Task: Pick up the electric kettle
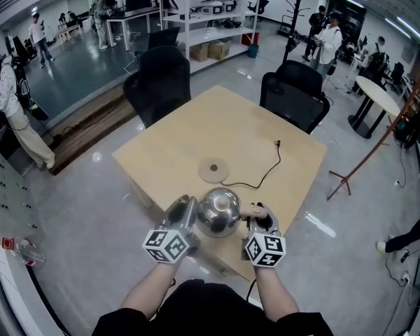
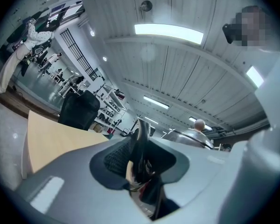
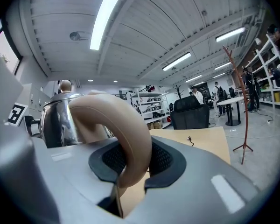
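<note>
Electric kettle (image 1: 219, 212): polished steel dome body with a tan loop handle (image 3: 126, 125). It is rigid, the shell is slick, and it is probably weighty if filled, so it is best taken at the handle rather than the body. Location: near edge of the table (image 1: 196, 131), well apart from its round base (image 1: 212, 169), between both tools. Right gripper (image 3: 130, 164): pads clamped on the handle loop. Left gripper (image 2: 140, 164): jaws nipped on a thin dark part at the kettle's opposite side, seemingly the spout (image 2: 141, 143).
</note>
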{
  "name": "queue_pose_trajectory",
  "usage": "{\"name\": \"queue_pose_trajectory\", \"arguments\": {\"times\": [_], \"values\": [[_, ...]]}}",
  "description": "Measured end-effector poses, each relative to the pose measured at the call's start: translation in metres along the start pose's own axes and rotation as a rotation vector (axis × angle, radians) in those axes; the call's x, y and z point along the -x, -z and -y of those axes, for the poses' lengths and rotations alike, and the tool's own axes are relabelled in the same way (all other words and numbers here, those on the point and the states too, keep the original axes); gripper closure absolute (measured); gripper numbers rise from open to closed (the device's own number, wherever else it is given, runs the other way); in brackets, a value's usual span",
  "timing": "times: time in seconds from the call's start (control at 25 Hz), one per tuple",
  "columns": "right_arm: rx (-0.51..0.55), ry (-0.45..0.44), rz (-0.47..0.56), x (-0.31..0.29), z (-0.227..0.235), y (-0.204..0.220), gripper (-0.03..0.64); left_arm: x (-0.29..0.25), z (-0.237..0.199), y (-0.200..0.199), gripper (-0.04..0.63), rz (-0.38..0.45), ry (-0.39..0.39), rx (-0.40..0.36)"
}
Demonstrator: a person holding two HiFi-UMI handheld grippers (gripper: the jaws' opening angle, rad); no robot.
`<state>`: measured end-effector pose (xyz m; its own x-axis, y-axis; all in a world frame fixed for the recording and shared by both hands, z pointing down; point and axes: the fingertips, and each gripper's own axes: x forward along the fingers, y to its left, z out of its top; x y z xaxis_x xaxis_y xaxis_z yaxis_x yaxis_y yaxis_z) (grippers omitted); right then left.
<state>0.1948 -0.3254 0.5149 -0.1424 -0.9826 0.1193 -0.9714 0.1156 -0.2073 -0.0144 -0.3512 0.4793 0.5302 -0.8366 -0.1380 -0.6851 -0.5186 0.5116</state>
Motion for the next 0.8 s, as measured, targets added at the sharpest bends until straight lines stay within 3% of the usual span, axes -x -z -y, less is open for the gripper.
{"name": "queue_pose_trajectory", "arguments": {"times": [0.48, 0.8], "values": [[-0.003, 0.004, 0.005, 0.067, 0.033, -0.003, 0.528, 0.027, 0.062, 0.028, 0.495, -0.003, 0.014, -0.009], [0.002, -0.018, 0.044, 0.076, 0.032, -0.017, 0.529, 0.034, 0.079, 0.018, 0.495, 0.043, 0.019, -0.034]]}}
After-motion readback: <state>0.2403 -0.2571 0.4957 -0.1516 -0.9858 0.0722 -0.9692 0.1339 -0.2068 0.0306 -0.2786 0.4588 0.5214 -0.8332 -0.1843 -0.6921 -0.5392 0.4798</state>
